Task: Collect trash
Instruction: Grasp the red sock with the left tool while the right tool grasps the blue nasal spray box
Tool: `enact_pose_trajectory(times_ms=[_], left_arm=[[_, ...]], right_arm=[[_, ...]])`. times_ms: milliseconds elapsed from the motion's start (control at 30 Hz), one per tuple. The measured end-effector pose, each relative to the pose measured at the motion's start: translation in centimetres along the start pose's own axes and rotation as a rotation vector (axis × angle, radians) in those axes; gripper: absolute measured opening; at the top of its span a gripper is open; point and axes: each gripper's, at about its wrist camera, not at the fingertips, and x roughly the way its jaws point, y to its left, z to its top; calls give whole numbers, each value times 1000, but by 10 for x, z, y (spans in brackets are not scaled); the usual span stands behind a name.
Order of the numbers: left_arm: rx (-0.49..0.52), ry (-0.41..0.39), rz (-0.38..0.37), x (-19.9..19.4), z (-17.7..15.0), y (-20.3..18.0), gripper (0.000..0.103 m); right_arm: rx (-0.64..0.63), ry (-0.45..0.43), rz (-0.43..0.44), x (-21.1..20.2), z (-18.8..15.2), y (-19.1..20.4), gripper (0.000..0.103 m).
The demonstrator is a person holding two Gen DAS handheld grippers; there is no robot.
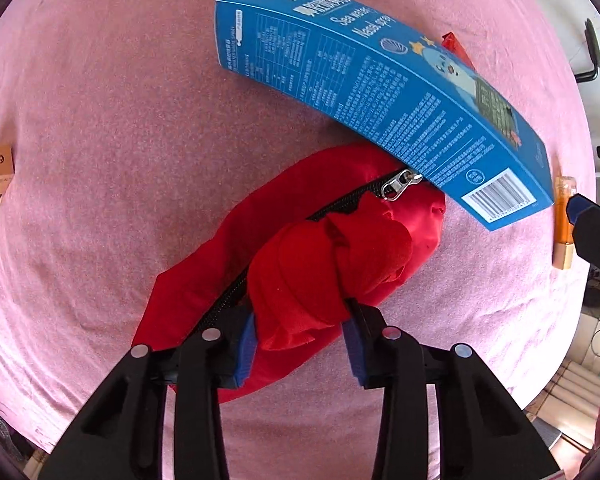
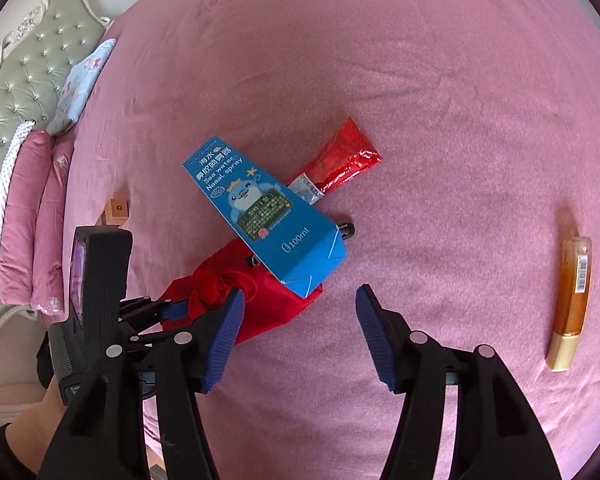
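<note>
Blue box (image 2: 260, 216) rests tilted on red pouch (image 1: 300, 264) clamped by left gripper (image 1: 300, 344).

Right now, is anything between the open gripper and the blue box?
Nothing visible is. The right gripper is open, and only bare pink bedsheet lies between its fingers and the blue box, which rests on the red bag.
</note>
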Motion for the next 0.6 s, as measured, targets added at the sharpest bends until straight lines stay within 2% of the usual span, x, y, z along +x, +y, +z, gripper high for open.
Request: enact_pose_trajectory(times_ms=[133, 233, 367, 600], left_arm=[[-86, -16, -97, -15, 5, 13, 37], [-154, -38, -151, -26, 11, 26, 37], [-215, -60, -189, -37, 17, 39, 37], [-287, -58, -212, -53, 19, 72, 37]], right_arm=[[-75, 11, -31, 10, 20, 10, 66], [-98, 60, 3, 24, 35, 15, 66], [-152, 83, -30, 40, 48, 26, 66], [-156, 159, -4, 70, 58, 38, 65]])
